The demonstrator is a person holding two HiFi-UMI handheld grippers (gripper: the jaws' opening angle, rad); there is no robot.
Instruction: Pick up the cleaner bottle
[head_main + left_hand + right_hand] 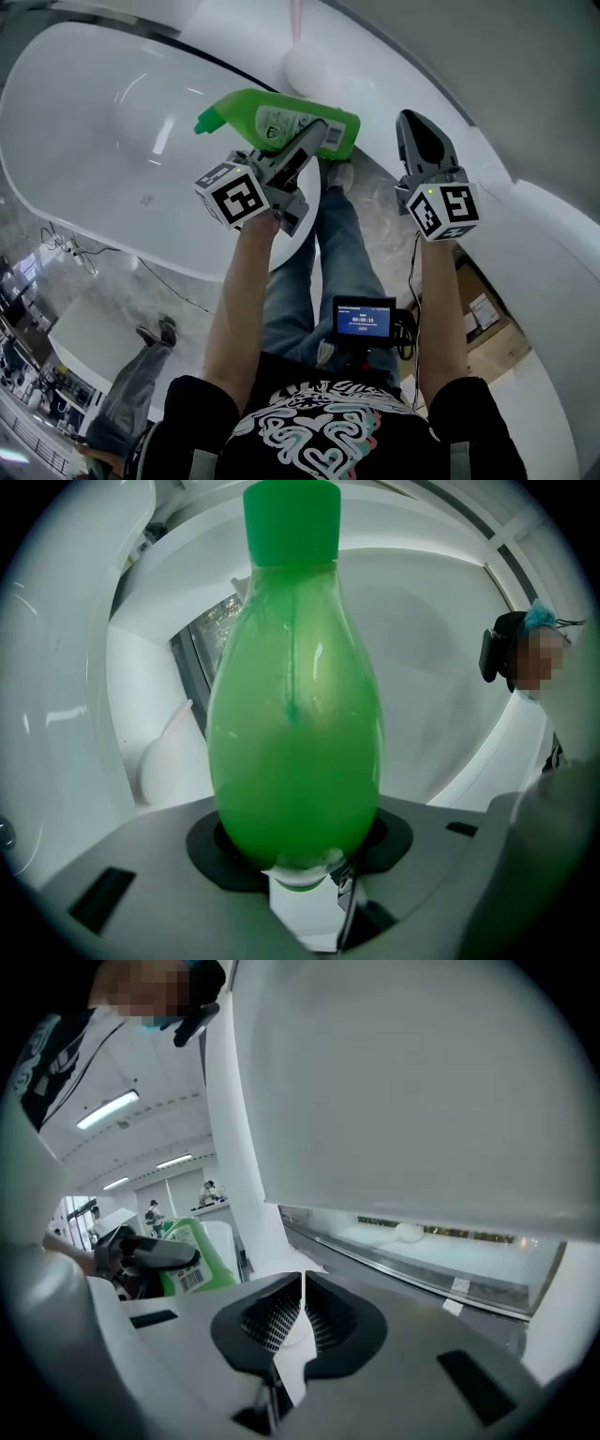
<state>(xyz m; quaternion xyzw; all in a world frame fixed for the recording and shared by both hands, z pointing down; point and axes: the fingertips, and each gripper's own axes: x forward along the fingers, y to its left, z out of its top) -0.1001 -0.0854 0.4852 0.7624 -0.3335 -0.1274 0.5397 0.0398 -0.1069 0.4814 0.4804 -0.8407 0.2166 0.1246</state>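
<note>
The green cleaner bottle hangs in the air above the white tub, lying sideways with its cap pointing left. My left gripper is shut on its lower body near the barcode label. In the left gripper view the bottle fills the middle, cap at the top, its base wedged between the jaws. To the right of the bottle and apart from it, my right gripper is shut with nothing in it. In the right gripper view its pads meet, and the bottle shows at the left.
A white bathtub lies below and to the left, with a curved white ledge on the right. The person's legs and a shoe are under the bottle. A small screen hangs at the chest. A cardboard box sits at lower right.
</note>
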